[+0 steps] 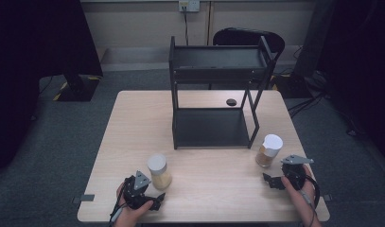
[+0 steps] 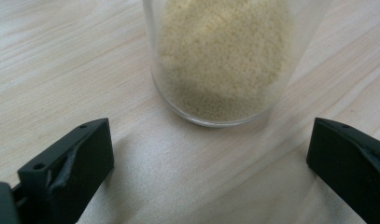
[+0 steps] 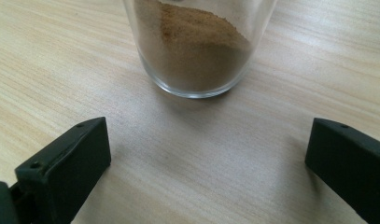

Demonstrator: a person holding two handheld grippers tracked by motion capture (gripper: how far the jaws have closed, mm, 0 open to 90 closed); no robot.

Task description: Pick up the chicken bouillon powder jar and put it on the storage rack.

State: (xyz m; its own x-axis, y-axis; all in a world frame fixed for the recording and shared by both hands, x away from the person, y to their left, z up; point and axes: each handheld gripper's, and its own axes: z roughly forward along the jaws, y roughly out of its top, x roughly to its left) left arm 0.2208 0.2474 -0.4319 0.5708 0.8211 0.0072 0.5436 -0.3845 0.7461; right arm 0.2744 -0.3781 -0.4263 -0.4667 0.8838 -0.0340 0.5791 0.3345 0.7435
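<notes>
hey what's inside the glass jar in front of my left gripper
The jar holds pale yellowish fine grains, filling its lower part in the left gripper view. In the high view a white lid caps it, so the surface of the grains from above is hidden.

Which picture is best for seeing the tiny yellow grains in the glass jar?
The left gripper view: the clear glass jar of pale yellow grains stands close ahead of the open left gripper, grains distinct. The high view shows the whole jar, white-lidded but small. The right gripper view faces a clear glass jar of brown powder.

Two jars (image 1: 160,171) (image 1: 268,150) on the table (image 1: 133,123), left and right, probably just before the rack (image 1: 214,94).
</notes>
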